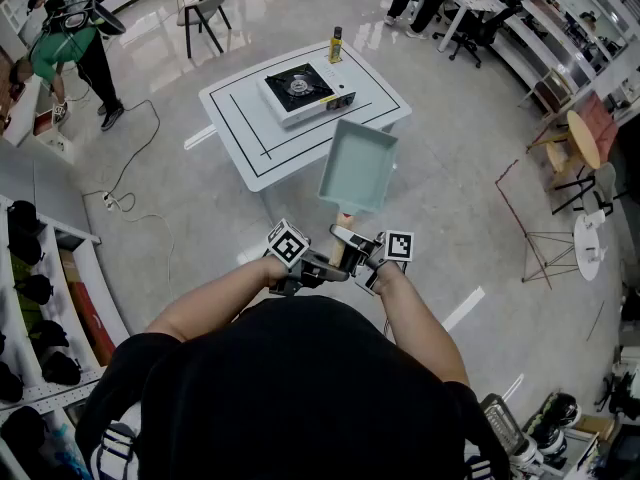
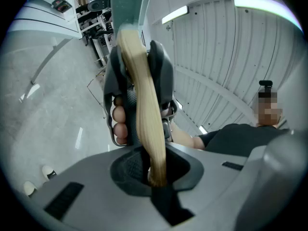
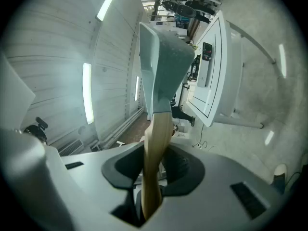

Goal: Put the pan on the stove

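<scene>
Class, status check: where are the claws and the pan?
Left claw, right claw shut on pan handle; pan aloft, short of stove; nothing in between.

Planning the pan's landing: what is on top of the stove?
Nothing: the stove stands bare. The pan covers only part of the table beside it, not the stove.

Both grippers meet at lower centre of the head view.
Left gripper [image 1: 328,265] and right gripper [image 1: 355,251] point level, jaws clamped on one handle [image 1: 344,224]; forearms [image 1: 212,304] converge.
</scene>
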